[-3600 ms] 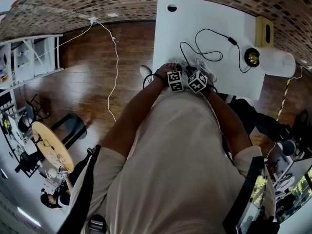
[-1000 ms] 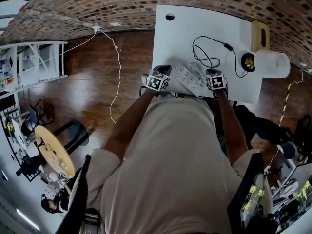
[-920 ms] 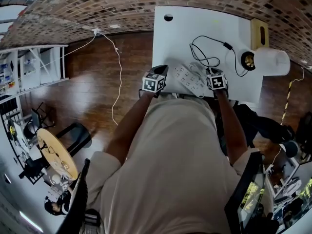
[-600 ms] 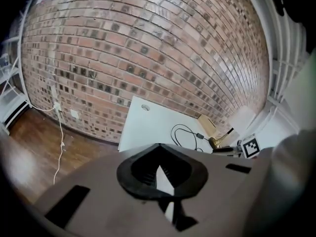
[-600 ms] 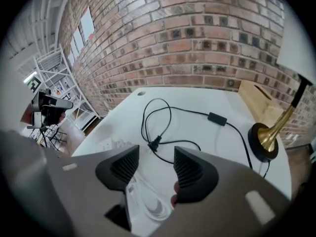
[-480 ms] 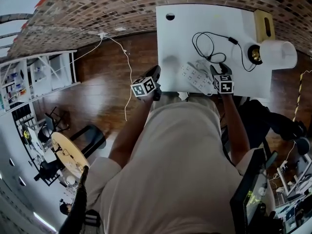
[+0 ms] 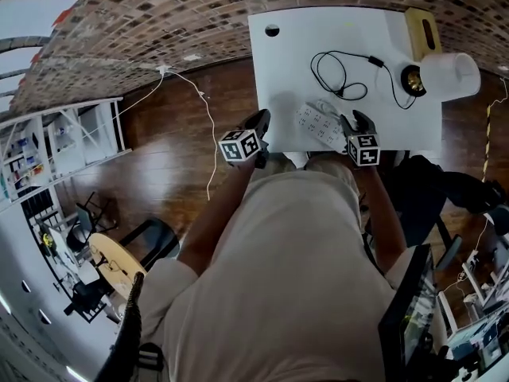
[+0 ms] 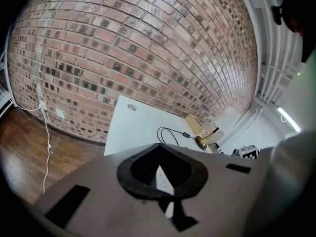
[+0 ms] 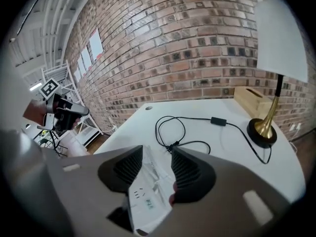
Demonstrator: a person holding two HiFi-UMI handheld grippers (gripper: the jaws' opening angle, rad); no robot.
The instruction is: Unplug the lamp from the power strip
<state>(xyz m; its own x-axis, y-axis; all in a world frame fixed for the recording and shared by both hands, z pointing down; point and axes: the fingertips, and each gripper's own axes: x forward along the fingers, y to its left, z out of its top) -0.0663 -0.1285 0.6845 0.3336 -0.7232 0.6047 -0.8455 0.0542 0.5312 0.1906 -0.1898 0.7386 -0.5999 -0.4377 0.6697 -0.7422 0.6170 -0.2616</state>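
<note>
A white power strip lies near the front edge of the white table. The lamp with a brass base and white shade stands at the right. Its black cable loops across the table, and the plug lies loose by the strip's far end. My right gripper hovers over the strip's right end. Its jaws have just sprung wide and eased in slightly, with nothing gripped; the strip shows below them. My left gripper hangs at the table's front left edge, pads together and empty.
A wooden box stands behind the lamp. A cable hole marks the table's far left corner. A thin white cord trails over the wooden floor to the left. White shelves stand further left.
Both grippers, once close together over the strip, now stand apart at either end of it. The left one has drawn back off the strip toward the table's left edge.
</note>
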